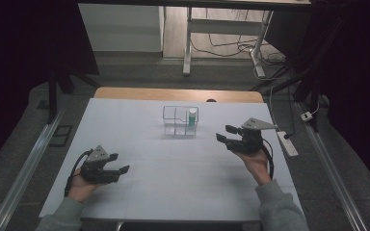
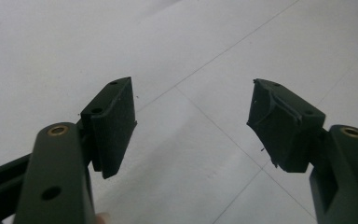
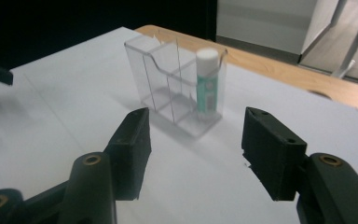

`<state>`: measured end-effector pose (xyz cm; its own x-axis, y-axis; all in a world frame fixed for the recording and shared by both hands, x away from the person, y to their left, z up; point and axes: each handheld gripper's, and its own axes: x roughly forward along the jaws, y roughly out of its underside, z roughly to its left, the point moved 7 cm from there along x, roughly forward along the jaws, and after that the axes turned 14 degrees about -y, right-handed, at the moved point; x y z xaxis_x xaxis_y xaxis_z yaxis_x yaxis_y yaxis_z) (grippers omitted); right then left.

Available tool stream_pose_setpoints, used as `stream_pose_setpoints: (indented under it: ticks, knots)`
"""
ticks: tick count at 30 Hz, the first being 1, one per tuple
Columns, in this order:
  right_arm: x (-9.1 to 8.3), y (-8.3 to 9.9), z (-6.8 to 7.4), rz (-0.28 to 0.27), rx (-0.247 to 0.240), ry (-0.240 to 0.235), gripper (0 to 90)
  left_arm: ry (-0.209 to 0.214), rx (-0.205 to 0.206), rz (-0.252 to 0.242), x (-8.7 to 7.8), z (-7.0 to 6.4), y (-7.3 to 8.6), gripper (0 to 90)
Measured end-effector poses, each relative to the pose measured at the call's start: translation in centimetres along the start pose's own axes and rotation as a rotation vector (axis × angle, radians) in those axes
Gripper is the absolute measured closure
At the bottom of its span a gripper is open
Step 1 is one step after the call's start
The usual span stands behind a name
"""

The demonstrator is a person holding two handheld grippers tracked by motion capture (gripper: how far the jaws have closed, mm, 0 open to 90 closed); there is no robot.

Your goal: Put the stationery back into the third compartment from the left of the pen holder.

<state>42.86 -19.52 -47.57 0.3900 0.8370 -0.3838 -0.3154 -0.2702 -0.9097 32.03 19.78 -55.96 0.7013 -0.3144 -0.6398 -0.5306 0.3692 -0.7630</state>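
From above, a white table (image 1: 173,168) with a wooden strip along its far edge carries a small clear plastic organizer (image 1: 180,120) near its far middle. The organizer is a rectangular box split by thin transparent walls into compartments. A slim tube (image 1: 192,117) with a white cap and a green-and-white label stands upright in the right-hand compartment as the high view shows it.

The left hand-held gripper (image 1: 118,163) hovers over the near left part of the table, well apart from the organizer, its black jaws spread open and holding nothing. The right hand-held gripper (image 1: 225,133) sits to the right of the organizer, near it but not touching, jaws also apart and empty.

The right gripper view adds detail: the organizer (image 3: 175,84) has a scooped front wall and glossy see-through sides, and the tube (image 3: 206,79) stands in the compartment nearest the table's wooden edge. The matte black jaws frame it from below.

The left gripper view shows ribbed jaw pads (image 2: 116,121) over bare white table (image 2: 200,56) crossed by faint seam lines.
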Motion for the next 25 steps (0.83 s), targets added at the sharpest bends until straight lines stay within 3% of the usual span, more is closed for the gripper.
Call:
stream_pose_setpoints:
  ticks: [12, 17, 25]
  knots:
    - [-5.2, 6.1, 0.8, 0.055, 0.022, 0.050, 36.1, 0.002, -0.002, 0.000, 0.0, -0.1, 0.0, 31.0]
    - [-6.5, 7.4, 0.3, 0.056, 0.038, 0.070, 34.9, 0.002, -0.009, -0.003, -0.1, 0.0, -0.1, 31.0]
    - [-7.2, 8.2, -0.2, 0.059, 0.042, 0.091, 34.5, 0.008, -0.011, -0.003, 0.0, -0.1, -0.1, 30.6]
